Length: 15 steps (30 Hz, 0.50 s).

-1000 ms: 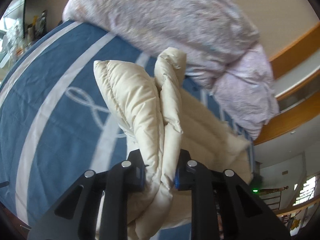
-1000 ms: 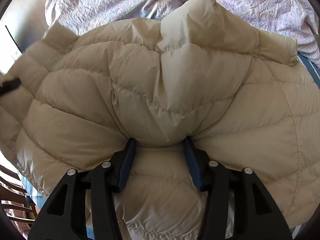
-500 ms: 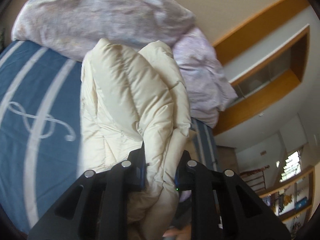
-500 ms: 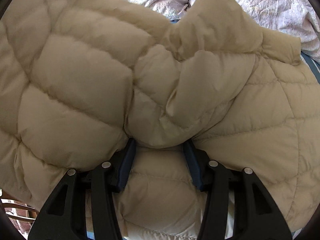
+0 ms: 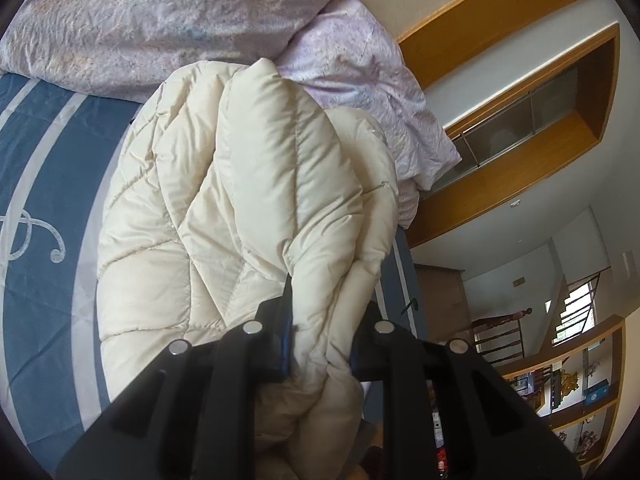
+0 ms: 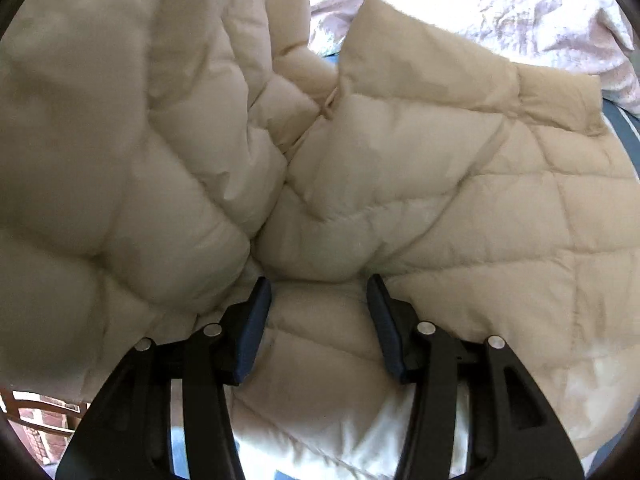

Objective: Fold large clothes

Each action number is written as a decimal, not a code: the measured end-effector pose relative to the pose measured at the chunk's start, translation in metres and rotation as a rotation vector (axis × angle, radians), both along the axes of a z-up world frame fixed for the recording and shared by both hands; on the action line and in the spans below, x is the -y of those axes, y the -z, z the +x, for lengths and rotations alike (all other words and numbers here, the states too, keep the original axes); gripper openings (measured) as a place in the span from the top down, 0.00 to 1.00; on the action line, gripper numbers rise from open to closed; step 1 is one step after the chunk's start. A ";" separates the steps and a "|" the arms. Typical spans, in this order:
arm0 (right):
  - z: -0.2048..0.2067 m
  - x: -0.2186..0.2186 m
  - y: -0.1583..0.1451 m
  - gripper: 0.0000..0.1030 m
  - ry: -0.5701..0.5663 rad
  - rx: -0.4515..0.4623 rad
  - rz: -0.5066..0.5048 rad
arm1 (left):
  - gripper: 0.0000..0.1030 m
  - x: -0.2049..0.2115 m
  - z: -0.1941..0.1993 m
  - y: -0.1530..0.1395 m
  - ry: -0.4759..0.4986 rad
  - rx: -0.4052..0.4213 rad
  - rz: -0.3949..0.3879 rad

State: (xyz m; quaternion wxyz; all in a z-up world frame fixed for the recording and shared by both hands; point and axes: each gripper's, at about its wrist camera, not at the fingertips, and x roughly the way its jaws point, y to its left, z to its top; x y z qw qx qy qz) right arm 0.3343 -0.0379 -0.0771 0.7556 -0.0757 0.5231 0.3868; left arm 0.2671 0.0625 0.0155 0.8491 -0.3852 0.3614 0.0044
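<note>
A cream quilted down jacket lies partly on a blue bed with white stripes. My left gripper is shut on a bunched fold of the jacket and holds it up off the bed. In the right wrist view the jacket fills the frame. My right gripper has its jaws around a puffed fold of the jacket and grips it; the part held by the left side folds over from the left.
A rumpled lilac duvet is piled at the head of the bed, also in the right wrist view. Wooden wall trim and a stair rail lie beyond the bed's right edge.
My left gripper has lifted its jacket fold and swung it to the right, over the rest of the jacket. In the right wrist view the left half of the jacket has come across towards the middle.
</note>
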 end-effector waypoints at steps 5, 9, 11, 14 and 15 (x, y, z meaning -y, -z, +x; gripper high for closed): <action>-0.002 0.035 -0.017 0.48 0.002 0.066 -0.009 | 0.80 0.011 0.011 0.005 0.020 -0.014 0.007; -0.006 0.072 -0.023 0.48 0.024 0.131 -0.055 | 0.80 0.025 0.021 0.011 0.045 -0.026 0.007; -0.006 0.094 -0.022 0.48 0.057 0.135 -0.076 | 0.80 0.033 0.028 0.015 0.064 -0.034 0.007; 0.005 0.124 -0.014 0.48 0.115 0.107 -0.086 | 0.80 0.046 0.036 0.020 0.092 -0.048 0.011; 0.009 0.127 -0.011 0.49 0.124 0.103 -0.088 | 0.80 0.051 0.040 0.022 0.102 -0.055 0.011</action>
